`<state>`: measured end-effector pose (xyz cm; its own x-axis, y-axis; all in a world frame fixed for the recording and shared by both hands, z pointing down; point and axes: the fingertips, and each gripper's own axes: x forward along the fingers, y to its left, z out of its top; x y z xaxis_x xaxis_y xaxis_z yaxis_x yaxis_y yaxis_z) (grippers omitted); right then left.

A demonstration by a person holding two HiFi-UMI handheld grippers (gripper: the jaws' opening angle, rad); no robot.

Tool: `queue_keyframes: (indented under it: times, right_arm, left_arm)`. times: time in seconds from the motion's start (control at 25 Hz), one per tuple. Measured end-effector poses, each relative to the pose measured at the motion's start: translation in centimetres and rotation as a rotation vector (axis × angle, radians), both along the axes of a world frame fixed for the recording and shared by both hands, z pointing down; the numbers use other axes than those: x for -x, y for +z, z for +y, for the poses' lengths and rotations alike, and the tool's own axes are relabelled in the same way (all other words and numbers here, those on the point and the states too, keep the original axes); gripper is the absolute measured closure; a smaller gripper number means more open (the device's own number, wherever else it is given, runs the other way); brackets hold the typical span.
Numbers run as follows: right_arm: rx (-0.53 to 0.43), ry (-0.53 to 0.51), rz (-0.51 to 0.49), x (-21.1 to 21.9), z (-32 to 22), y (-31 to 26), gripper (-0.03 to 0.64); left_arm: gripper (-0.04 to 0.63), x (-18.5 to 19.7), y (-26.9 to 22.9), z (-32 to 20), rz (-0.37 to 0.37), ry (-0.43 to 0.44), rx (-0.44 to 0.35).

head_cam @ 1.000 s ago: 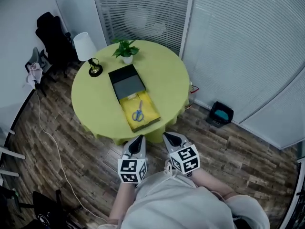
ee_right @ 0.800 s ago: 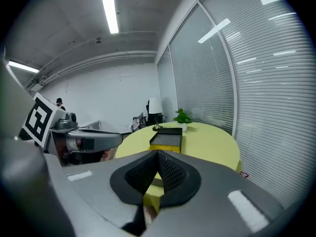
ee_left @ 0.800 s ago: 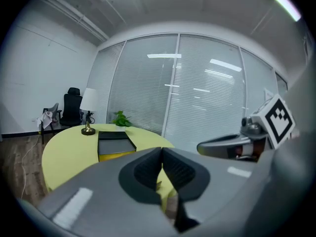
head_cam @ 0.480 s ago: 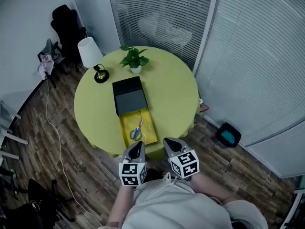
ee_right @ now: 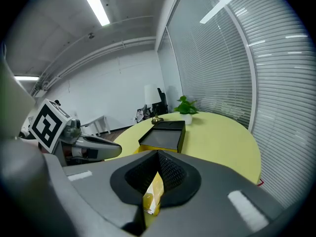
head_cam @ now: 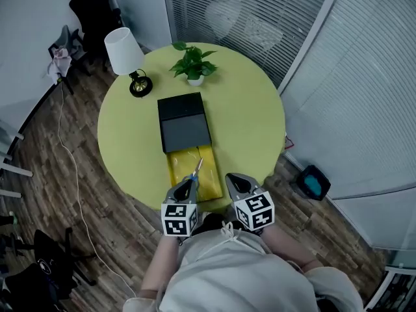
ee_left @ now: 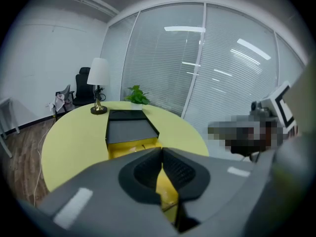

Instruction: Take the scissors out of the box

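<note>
On the round yellow-green table (head_cam: 253, 129) lies a black box (head_cam: 185, 121) with its yellow drawer (head_cam: 179, 171) pulled out toward me. Blue-handled scissors (head_cam: 197, 168) lie in the drawer, their near part hidden by my left gripper. My left gripper (head_cam: 189, 182) hovers shut over the drawer's near end, holding nothing. My right gripper (head_cam: 233, 177) is beside the drawer's right corner, jaws together and empty. The left gripper view shows shut jaws (ee_left: 162, 154) in front of the drawer (ee_left: 131, 148). The right gripper view shows closed jaws (ee_right: 158, 157) before the box (ee_right: 165, 136).
A white-shaded lamp (head_cam: 125, 54) and a potted plant (head_cam: 194, 62) stand at the table's far side. A black chair (head_cam: 91, 5) is at the back left, a dark bin with a blue top (head_cam: 316, 182) is on the floor at right, and blinds cover the glass walls.
Both grippers have come forward from above the floor to the table's near edge, the left one now over the drawer. The table looks nearer. Both jaws stay shut.
</note>
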<state>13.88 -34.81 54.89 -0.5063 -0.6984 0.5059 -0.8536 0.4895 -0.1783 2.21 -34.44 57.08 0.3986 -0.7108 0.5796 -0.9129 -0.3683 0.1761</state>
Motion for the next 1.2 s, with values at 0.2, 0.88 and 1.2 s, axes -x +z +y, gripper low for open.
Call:
queue_keyframes:
  times: [0.2, 0.88, 1.2]
  right_arm:
    - [0.049, -0.031, 0.004, 1.4, -3.0, 2.5, 0.617]
    - [0.221, -0.168, -0.013, 0.1, -7.6, 8.2, 0.617]
    - [0.222, -0.148, -0.026, -1.0, -8.1, 8.3, 0.617]
  left_arm:
    - [0.589, 1.4, 3.7, -2.4, -0.048, -0.002, 0.089]
    - [0.455, 1.1, 15.9, -2.9, -0.322, 0.079, 0.546]
    - [0.446, 1.3, 17.8, -3.0, -0.409, 0.127, 0.605]
